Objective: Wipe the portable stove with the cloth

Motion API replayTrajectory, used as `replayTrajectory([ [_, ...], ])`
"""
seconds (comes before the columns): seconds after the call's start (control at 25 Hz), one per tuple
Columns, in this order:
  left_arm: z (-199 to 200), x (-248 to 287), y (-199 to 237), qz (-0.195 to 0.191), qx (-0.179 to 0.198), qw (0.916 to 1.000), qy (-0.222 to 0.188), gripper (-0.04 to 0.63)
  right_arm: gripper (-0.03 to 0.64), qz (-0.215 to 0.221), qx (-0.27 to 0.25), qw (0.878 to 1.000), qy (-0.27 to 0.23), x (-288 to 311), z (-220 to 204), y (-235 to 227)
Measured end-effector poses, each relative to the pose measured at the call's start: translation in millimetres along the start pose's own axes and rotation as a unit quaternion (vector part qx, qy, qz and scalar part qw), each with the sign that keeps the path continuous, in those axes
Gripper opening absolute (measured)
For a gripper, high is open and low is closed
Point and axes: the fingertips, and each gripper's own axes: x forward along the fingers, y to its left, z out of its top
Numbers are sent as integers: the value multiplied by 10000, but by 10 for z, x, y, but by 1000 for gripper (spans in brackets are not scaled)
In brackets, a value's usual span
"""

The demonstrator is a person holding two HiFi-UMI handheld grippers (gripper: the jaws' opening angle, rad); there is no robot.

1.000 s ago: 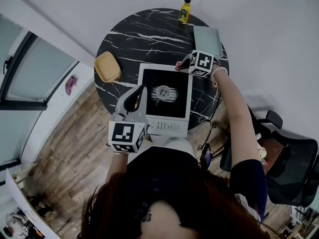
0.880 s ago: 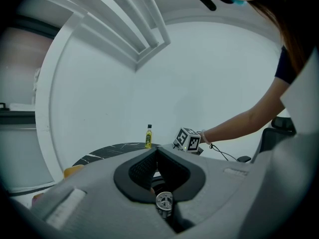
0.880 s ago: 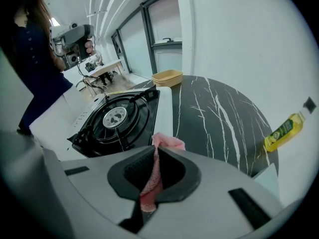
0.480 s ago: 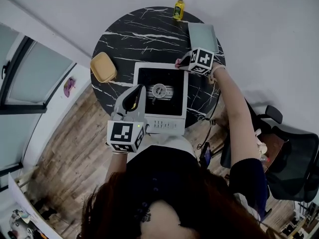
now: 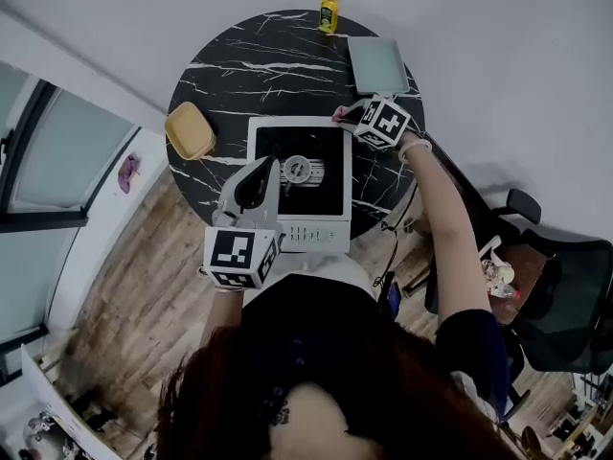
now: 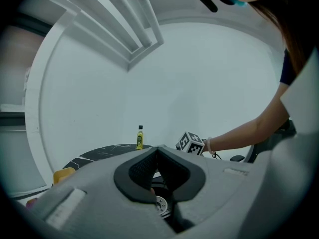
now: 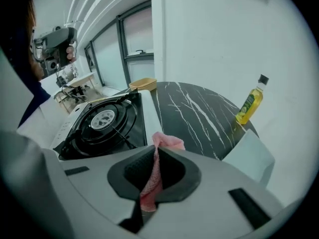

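Head view: stove (image 5: 324, 192) on black marbled table (image 5: 249, 75); wooden floor (image 5: 134, 286); white wall (image 5: 479, 27).

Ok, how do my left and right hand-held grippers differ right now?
The right hand-held gripper is shut on the pink cloth; the left hand-held gripper is shut on nothing. The right hand-held gripper is at the far right corner of the white, black-topped portable stove; the left is over its near left side. Both have their jaws together.
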Motion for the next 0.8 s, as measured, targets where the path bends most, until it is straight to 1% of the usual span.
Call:
replayTrajectory([
  [0.16, 20, 2, -17, -43, 15, 10000, -33, 12, 20, -478, 543, 9972, -178, -7, -15, -31],
  [0.4, 58, -49, -20, -136, 0, 9999, -103, 12, 20, -1086, 1033, 9885, -216, -49, -71, -23],
  [0.64, 81, -86, -6, -299, -52, 9995, -92, 12, 20, -1411, 1396, 9797, -288, -81, -132, 6],
  [0.8, 124, -131, 20, -417, 6, 9991, -81, 12, 20, -1552, 1626, 9740, -281, -92, -150, 41],
])
